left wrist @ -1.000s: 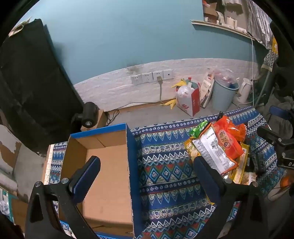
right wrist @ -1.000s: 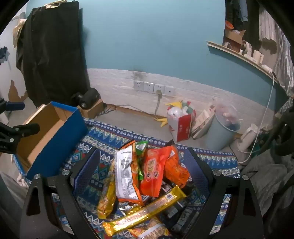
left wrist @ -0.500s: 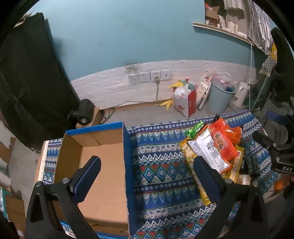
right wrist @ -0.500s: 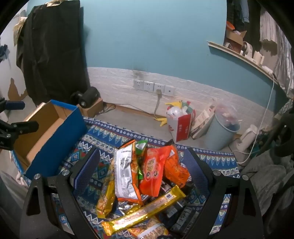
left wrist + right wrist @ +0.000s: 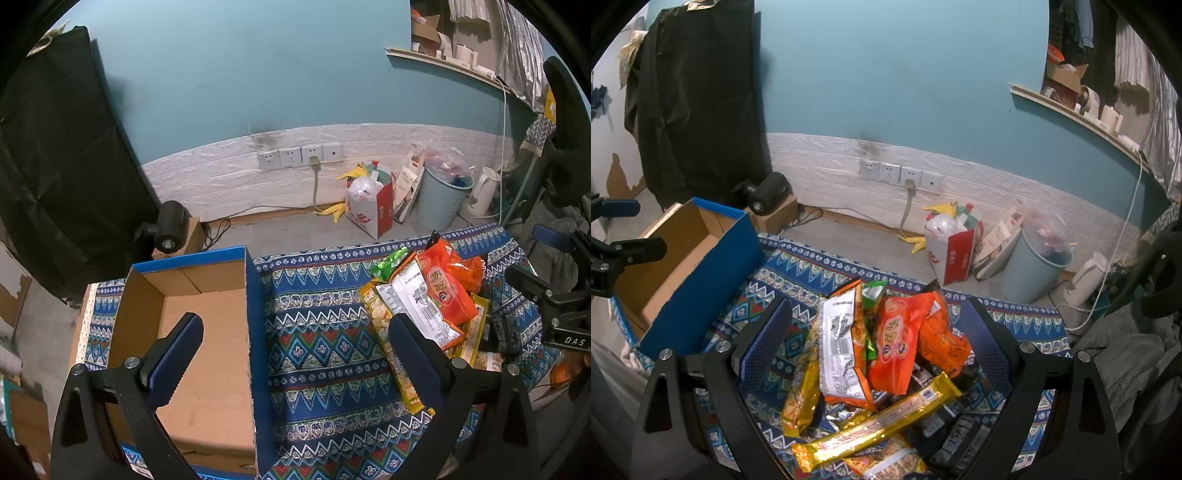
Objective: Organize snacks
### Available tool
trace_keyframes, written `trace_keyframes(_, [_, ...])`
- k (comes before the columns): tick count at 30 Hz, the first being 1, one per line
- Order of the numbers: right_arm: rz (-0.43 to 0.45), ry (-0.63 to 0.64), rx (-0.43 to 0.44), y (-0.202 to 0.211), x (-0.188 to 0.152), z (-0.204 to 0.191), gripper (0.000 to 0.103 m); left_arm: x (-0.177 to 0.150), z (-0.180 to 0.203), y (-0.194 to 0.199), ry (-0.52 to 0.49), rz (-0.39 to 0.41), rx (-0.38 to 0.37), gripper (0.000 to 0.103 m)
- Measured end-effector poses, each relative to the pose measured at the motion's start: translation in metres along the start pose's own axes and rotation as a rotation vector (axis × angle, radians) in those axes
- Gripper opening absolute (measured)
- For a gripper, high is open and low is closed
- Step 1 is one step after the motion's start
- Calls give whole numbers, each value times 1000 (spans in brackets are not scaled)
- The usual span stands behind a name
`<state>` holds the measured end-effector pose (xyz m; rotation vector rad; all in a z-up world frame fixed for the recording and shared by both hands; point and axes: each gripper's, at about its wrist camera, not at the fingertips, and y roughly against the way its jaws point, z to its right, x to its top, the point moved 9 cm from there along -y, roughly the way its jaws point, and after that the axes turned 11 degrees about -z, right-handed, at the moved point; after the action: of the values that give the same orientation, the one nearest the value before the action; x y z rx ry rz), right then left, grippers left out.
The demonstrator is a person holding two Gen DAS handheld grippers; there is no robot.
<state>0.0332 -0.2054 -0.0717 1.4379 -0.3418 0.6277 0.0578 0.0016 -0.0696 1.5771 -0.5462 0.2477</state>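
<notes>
A pile of snack packets lies on a blue patterned cloth (image 5: 317, 332): an orange packet (image 5: 897, 347), a white-backed packet (image 5: 840, 350), a long gold bar (image 5: 879, 417) and others. The pile (image 5: 424, 306) shows at the right in the left wrist view. An empty blue cardboard box (image 5: 195, 332) stands at the left; it also shows in the right wrist view (image 5: 698, 280). My left gripper (image 5: 291, 354) is open and empty, straddling the box's right wall. My right gripper (image 5: 879, 339) is open above the pile, holding nothing.
Beyond the cloth's far edge is bare floor, a red-and-white bag (image 5: 369, 206), a blue bin (image 5: 443, 199), a white kettle (image 5: 482, 195) and a wall with sockets (image 5: 299, 157). A black cloth (image 5: 55, 166) hangs at the left, with a small black device (image 5: 168, 230) beside it.
The left gripper has drawn back and shifted slightly, so the box and pile sit a little lower and smaller in its view. The right gripper has barely moved.
</notes>
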Motion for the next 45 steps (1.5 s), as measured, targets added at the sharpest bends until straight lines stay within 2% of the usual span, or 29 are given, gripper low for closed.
trace_keyframes(45, [-10,-1,-3,-1,-4,4,91,-3,2,-5,-14,-17,15,102])
